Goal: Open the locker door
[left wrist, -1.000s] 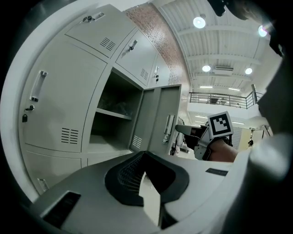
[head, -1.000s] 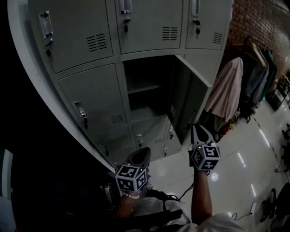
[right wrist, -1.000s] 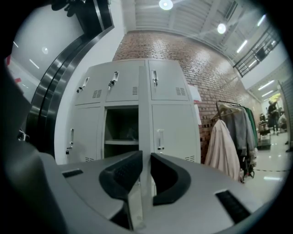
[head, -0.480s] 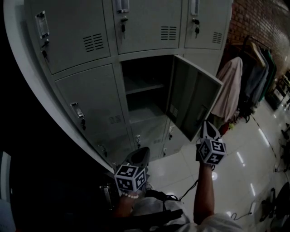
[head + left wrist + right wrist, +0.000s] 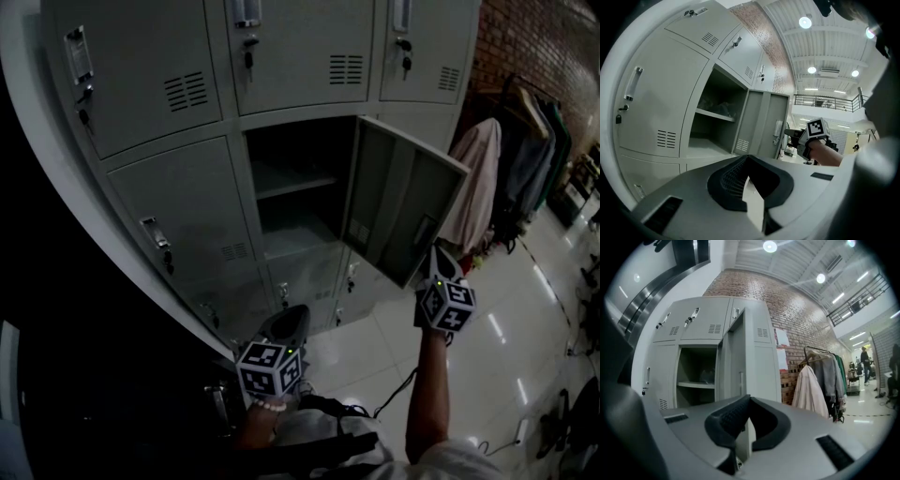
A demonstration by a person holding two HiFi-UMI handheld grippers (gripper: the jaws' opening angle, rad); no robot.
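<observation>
Grey steel locker door (image 5: 398, 211) is seen standing wide open, hinged out to the right of its compartment. The right gripper (image 5: 438, 258) is held just beside its lower edge, jaws together on nothing. Unheld, the door could be bumped or drift shut. The left gripper (image 5: 292, 317) is likewise closed and empty.

No legible text, labels or numbers anywhere
</observation>
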